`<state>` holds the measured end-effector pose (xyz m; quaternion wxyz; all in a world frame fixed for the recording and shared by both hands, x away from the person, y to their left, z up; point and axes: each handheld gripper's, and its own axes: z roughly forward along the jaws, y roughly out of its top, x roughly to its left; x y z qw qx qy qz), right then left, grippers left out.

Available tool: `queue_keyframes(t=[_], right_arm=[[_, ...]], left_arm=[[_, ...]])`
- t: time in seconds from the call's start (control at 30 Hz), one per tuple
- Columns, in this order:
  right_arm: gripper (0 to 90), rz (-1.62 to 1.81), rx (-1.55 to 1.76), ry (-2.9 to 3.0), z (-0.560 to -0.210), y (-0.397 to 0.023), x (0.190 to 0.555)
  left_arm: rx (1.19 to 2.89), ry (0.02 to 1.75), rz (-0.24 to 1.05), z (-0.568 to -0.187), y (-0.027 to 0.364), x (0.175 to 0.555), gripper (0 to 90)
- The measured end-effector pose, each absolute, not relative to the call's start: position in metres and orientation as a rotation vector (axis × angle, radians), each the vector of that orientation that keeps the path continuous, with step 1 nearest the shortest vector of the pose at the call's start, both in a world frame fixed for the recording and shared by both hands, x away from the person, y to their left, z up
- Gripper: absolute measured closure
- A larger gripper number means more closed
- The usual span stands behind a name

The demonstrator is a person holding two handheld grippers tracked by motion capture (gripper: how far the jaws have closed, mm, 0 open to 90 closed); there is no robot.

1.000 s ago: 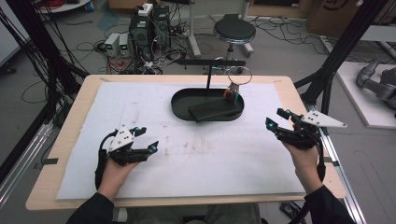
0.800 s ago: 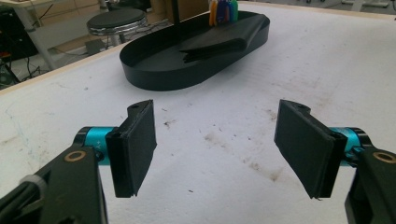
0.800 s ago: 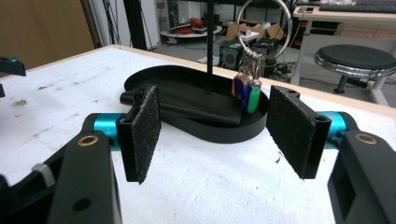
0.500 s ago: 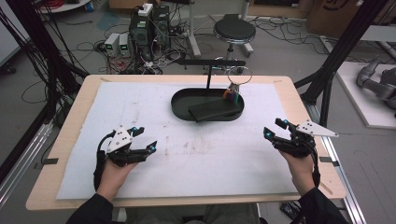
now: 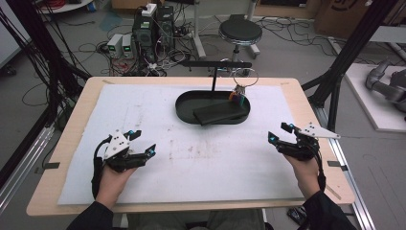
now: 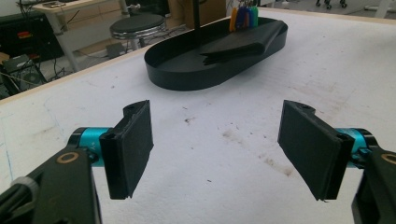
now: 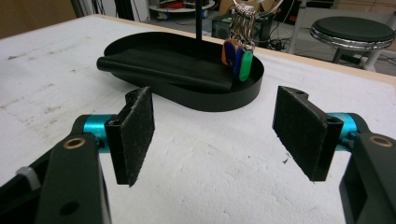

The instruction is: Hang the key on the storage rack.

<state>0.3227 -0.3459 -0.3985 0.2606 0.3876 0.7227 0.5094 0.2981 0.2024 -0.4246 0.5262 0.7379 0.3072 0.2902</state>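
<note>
1. Key bunch [image 5: 238, 92]: coloured tags on a ring, hanging from a black stand over the right end of the oval black tray [image 5: 184, 106], at the far middle of the table [image 5: 62, 139].
2. A dark flat wallet-like item [image 5: 218, 112] lies inside the tray.
3. Left gripper [image 5: 142, 142]: jaws have just been opening, now wide, nothing between them; rests near left, well apart from the tray.
4. Right gripper [image 5: 277, 133]: jaws likewise just opened wide, empty; near right.
5. Judgement: the approach has not begun. The right gripper is better placed; it should advance toward the keys with jaws kept wide, close on the tags below the ring, and avoid knocking the stand.
</note>
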Motion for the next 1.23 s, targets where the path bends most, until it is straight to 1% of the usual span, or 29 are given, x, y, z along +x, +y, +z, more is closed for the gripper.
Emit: queue_keyframes(t=[0.83, 1.23], right_arm=[[25.6, 1.301, 1.088, 1.977, -0.4043, -0.3525, 0.3272], [25.7, 1.322, 1.081, 1.948, -0.4078, -0.3548, 0.3248]], left_arm=[[1.783, 0.737, 0.691, -0.4266, 0.1998, 0.3028, 25.6], [1.786, 0.744, 0.696, -0.4258, 0.1994, 0.3048, 25.4]])
